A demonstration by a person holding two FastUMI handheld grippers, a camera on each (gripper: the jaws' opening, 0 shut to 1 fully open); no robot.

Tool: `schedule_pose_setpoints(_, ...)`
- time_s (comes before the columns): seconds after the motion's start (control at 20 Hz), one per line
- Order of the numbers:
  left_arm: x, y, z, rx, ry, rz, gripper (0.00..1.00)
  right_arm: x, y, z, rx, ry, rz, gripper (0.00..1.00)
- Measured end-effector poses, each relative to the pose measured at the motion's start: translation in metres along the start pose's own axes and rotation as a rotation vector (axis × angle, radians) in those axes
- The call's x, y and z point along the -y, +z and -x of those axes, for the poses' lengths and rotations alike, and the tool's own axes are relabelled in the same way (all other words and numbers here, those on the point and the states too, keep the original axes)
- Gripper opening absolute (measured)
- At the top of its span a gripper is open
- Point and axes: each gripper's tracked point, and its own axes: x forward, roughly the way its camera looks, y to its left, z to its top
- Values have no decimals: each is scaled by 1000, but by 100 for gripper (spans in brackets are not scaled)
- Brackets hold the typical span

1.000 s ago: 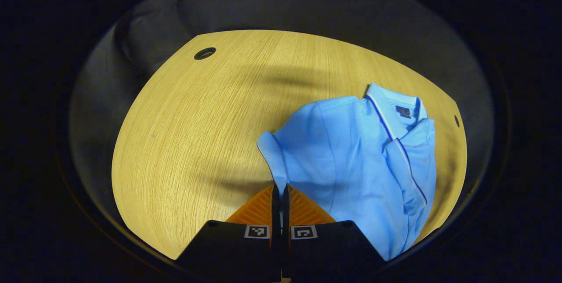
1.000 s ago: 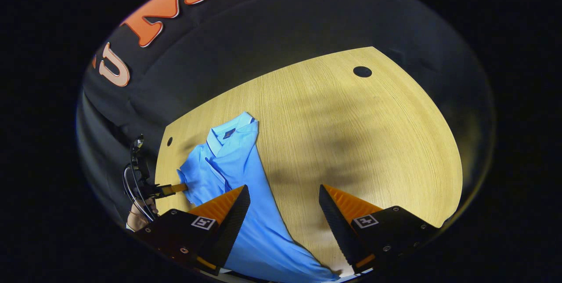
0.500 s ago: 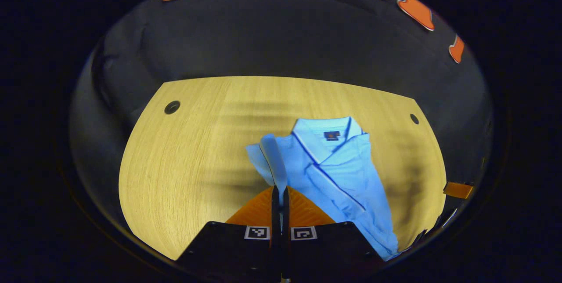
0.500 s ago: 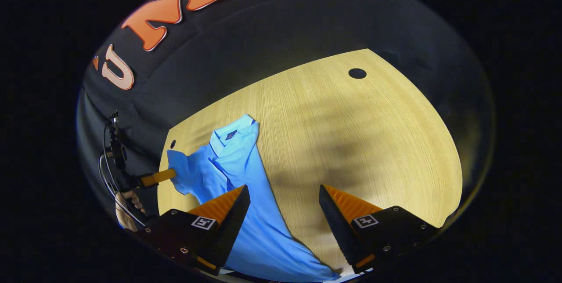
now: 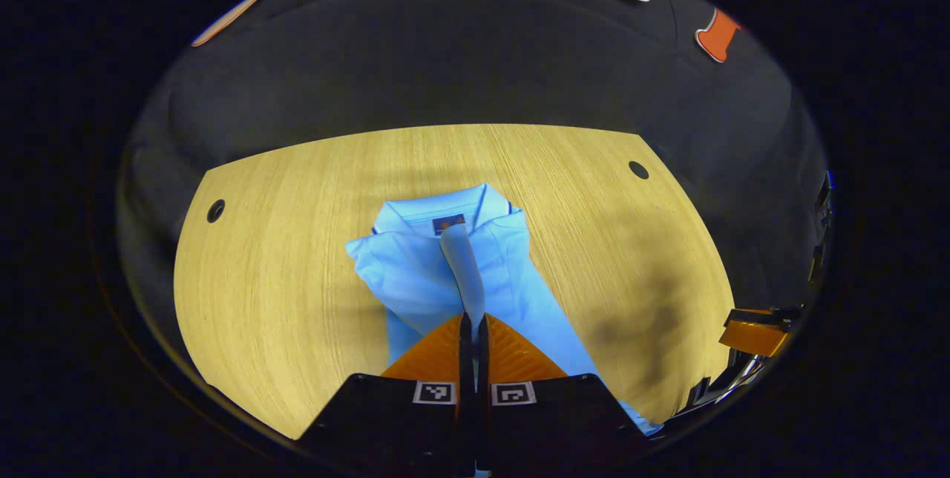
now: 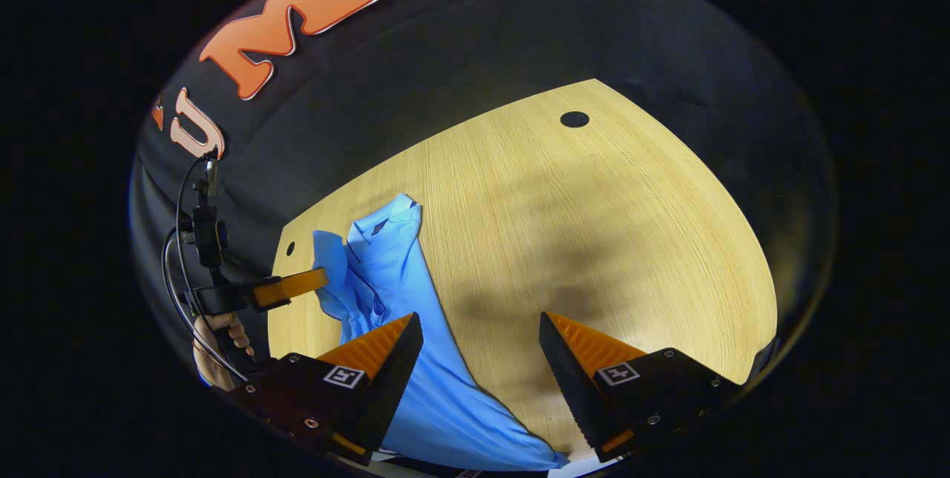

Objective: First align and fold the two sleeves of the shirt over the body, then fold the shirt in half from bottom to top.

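On the wooden table [image 5: 297,240], a light blue shirt [image 5: 415,277] is lying with its collar at the far end while one sleeve is being lifted.

Left gripper view: the left gripper [image 5: 473,323] is pinching the sleeve [image 5: 464,270] between its closed fingers, raising it over the shirt's body; the right gripper is showing at the right edge. Right gripper view: the right gripper [image 6: 481,348] is hovering wide open, gripping nothing, with its left finger over the shirt's near part, while a hand [image 6: 215,348] is holding the left gripper at the far left, against the sleeve.
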Motion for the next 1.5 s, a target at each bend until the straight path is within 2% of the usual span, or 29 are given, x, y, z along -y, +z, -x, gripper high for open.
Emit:
schedule_pose_setpoints(0.15,18,-8,-14,-46,-3,5,4,9,-4,4,-3,-12,-9,98)
schedule_pose_setpoints(0.25,32,-14,-21,-73,-33,22,5,15,-10,5,-15,-20,-15,98)
schedule_pose_setpoints(0.35,40,-20,-27,-86,-56,23,14,18,-14,2,-28,-29,-15,98)
schedule_pose_setpoints(0.4,46,-21,-29,-88,-75,32,31,18,-17,1,-33,-32,-14,98)
schedule_pose_setpoints(0.55,45,-34,-14,-92,-69,34,100,16,-23,-1,-47,-39,9,98)
schedule_pose_setpoints(0.75,24,-60,13,-90,-38,43,100,0,-41,-7,-81,-33,72,98)
schedule_pose_setpoints(1.1,-7,-121,72,-97,-31,179,99,-21,-93,-14,-159,-49,197,98)
schedule_pose_setpoints(1.25,-14,-156,91,-129,-40,242,99,-21,-126,-14,-217,-59,222,98)
schedule_pose_setpoints(1.3,-20,-168,94,-139,-27,250,100,-18,-138,-11,-238,-68,235,98)
schedule_pose_setpoints(1.35,-26,-180,96,-147,-10,251,96,-15,-149,-10,-259,-77,251,98)
schedule_pose_setpoints(1.4,-32,-191,99,-155,6,255,99,-12,-160,-9,-280,-87,264,98)
schedule_pose_setpoints(1.5,-37,-213,99,-186,16,278,99,-8,-179,-4,-313,-99,281,98)
